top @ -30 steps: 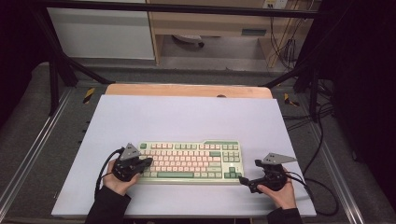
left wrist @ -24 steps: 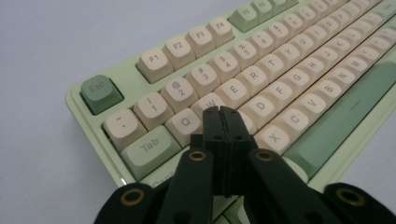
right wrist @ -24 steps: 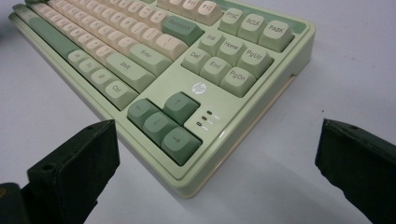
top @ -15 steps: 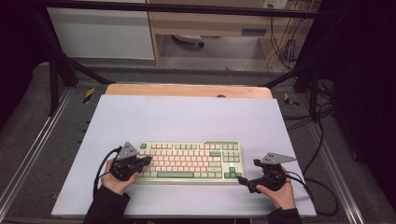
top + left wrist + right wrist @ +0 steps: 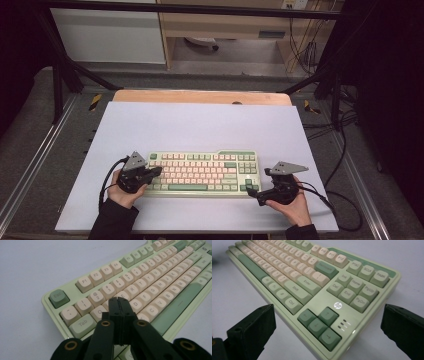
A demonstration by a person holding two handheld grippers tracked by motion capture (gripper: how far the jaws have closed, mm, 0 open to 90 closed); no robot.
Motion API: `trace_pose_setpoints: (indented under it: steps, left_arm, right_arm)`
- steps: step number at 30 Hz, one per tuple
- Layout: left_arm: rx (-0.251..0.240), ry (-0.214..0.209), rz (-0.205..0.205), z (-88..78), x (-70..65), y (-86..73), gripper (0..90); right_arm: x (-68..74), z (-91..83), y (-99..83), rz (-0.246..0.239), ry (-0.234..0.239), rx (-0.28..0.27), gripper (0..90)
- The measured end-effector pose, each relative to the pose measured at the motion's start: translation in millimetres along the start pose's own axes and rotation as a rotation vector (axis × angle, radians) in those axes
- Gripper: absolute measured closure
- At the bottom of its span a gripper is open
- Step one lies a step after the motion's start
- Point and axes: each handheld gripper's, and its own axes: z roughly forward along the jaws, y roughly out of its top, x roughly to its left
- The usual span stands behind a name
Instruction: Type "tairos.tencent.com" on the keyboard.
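One keyboard point(image 5: 202, 173) lies on the white mat point(image 5: 200, 125), toward the near edge, its long side across the table. The left gripper point(image 5: 156, 171) sits over its left end; in the left gripper view its tips point(image 5: 118, 300) hang above the letter keys just right of the Tab key point(image 5: 82, 324), and whether they touch a key I cannot tell. The right gripper point(image 5: 248, 187) sits at the keyboard's near right corner, and in the right gripper view the arrow keys point(image 5: 318, 324) lie between its two fingers point(image 5: 253, 326). Behind the mat runs a wooden strip point(image 5: 200, 96), with cables point(image 5: 345, 125) on the floor at right. Nothing stands between grippers and keyboard. The left jaws are pressed together with nothing between them. The right jaws stand wide apart, clear of the keyboard's sides.
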Motion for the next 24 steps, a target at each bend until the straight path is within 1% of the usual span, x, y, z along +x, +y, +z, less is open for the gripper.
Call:
trace_pose_setpoints:
  steps: [2, 3, 6, 9, 11, 12, 14, 16, 20, 22, 24]
  left_arm:
    - [0.001, -0.002, 0.002, 0.2, -0.3, 0.0, 90.0]
    - [0.001, -0.001, 0.004, 0.3, -0.5, 0.0, 90.0]
    - [-0.001, -0.001, 0.003, 0.1, -0.4, -0.1, 90.0]
    - [-0.002, 0.000, 0.003, 0.0, -0.2, -0.1, 90.0]
    - [0.001, -0.003, 0.004, 0.5, -0.3, -0.2, 90.0]
    - [0.000, -0.003, 0.004, 0.5, -0.5, -0.2, 90.0]
    - [0.000, -0.003, 0.005, 0.5, -0.6, 0.0, 90.0]
    - [-0.003, -0.002, 0.004, 0.0, -0.2, 0.1, 90.0]
    - [-0.004, 0.000, 0.002, 0.2, 0.3, -0.1, 90.0]
    - [-0.002, -0.001, 0.004, 0.5, 0.2, 0.0, 90.0]
    - [-0.003, -0.002, 0.004, 0.5, 0.0, 0.0, 90.0]
  right_arm:
    - [3.2, 1.7, 2.1, -0.005, 0.002, -0.007, 3.1]
    - [5.4, 3.5, 4.0, -0.007, 0.014, -0.009, 4.0]
    - [10.6, 8.6, 9.6, -0.022, 0.022, -0.017, 7.9]
    - [17.0, 14.4, 16.8, -0.028, 0.044, -0.029, 13.3]
    - [20.4, 17.9, 20.7, -0.023, 0.060, -0.032, 17.1]
    - [21.4, 19.7, 22.4, -0.031, 0.068, -0.032, 19.1]
    - [24.2, 22.7, 25.0, -0.027, 0.074, -0.034, 23.8]
    - [26.4, 26.3, 27.7, -0.024, 0.093, -0.041, 27.8]
    - [31.2, 31.0, 32.7, -0.034, 0.106, -0.034, 35.8]
    - [34.2, 33.3, 35.0, -0.029, 0.115, -0.036, 39.3]
    - [36.8, 35.5, 37.4, -0.041, 0.116, -0.038, 44.0]
